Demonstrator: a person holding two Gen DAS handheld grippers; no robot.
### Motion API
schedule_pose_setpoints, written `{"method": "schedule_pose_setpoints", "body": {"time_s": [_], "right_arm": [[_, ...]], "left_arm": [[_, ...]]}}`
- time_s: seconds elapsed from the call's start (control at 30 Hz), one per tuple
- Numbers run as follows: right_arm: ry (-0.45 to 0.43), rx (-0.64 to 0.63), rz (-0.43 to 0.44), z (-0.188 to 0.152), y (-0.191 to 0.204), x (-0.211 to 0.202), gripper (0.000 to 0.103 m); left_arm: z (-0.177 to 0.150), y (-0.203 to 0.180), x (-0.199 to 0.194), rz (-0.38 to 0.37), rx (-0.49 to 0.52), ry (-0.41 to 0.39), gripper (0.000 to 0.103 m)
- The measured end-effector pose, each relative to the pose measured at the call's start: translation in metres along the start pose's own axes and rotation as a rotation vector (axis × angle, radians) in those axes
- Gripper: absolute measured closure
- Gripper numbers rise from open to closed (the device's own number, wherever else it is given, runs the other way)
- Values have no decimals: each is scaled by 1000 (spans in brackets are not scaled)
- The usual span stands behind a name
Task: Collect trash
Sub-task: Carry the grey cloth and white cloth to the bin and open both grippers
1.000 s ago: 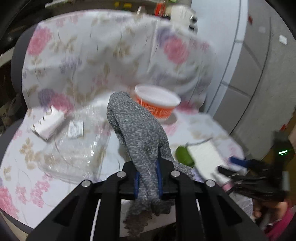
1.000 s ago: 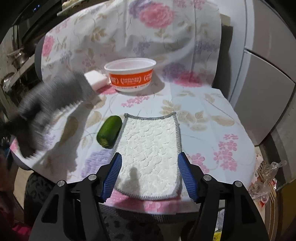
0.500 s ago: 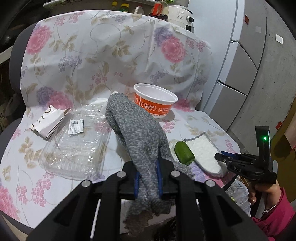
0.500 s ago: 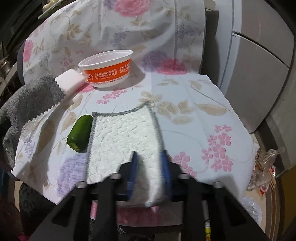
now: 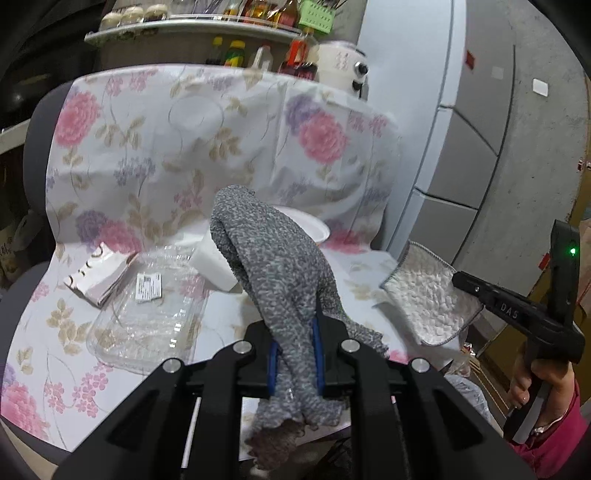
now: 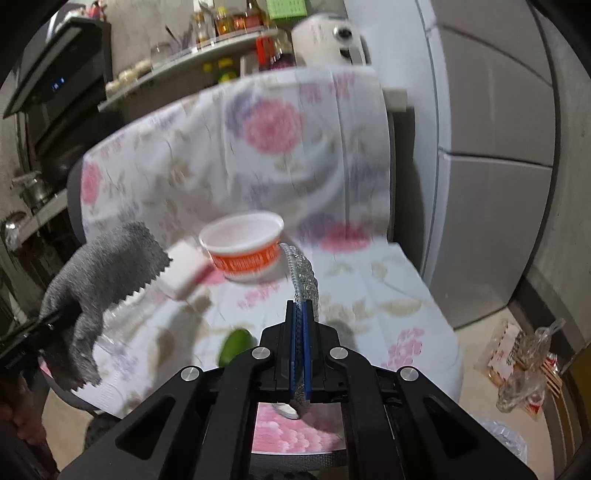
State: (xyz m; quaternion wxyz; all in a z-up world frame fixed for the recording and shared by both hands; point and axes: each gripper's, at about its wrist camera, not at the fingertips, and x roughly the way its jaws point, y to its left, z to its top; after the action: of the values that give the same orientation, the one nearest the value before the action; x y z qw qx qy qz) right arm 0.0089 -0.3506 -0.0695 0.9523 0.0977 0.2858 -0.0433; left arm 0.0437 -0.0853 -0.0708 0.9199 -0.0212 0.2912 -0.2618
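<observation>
My left gripper (image 5: 294, 328) is shut on a grey knitted cloth (image 5: 273, 266) and holds it up over the flowered tablecloth (image 5: 55, 332). My right gripper (image 6: 300, 314) is shut on a white cloth with grey edging (image 6: 303, 275), lifted off the table; it also shows in the left wrist view (image 5: 430, 295). An orange and white cup (image 6: 243, 249), a white sponge block (image 6: 184, 269), a green vegetable (image 6: 234, 345), a clear plastic tray (image 5: 147, 325) and a folded paper wrapper (image 5: 98, 277) lie on the table.
A covered chair back (image 5: 184, 147) rises behind the table. A shelf with bottles (image 5: 221, 26) and a white cooker (image 6: 328, 40) stand beyond. Plastic bags (image 6: 524, 369) lie on the floor at right, by grey cabinets (image 6: 498, 184).
My right gripper has shut on the white cloth and lifted it off the table. My left gripper still holds the grey cloth and has shifted slightly.
</observation>
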Motion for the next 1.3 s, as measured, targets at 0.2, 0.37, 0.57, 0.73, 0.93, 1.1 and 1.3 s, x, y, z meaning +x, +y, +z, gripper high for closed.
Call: {"method": "schedule_pose_setpoints", "body": {"time_s": [0.2,0.37,0.57,0.73,0.93,1.1,1.3], "right_arm": [[-38,35,-5,3,-8,-23,100],[-73,52,-54,-6,-26,-50,100],[-108,102,-184,-25,-68,-99,100],[-118,172,-346,-59,-111,-148,100],[-73,311,-470,-109,-164,-178,100],[-30,403,-503,-140,-193,-177,99],[39,457,-510,-155,-214,-159,99]], "left_arm": [[2,-22,-7,-21,22,-32,91],[-7,-67,0,-94,74,-41,91],[-27,-145,17,-305,186,-20,91],[-54,-219,33,-481,313,47,91],[-89,-283,56,-609,428,194,91],[-107,-305,78,-641,482,318,90],[-117,-327,99,-653,523,417,88]]}}
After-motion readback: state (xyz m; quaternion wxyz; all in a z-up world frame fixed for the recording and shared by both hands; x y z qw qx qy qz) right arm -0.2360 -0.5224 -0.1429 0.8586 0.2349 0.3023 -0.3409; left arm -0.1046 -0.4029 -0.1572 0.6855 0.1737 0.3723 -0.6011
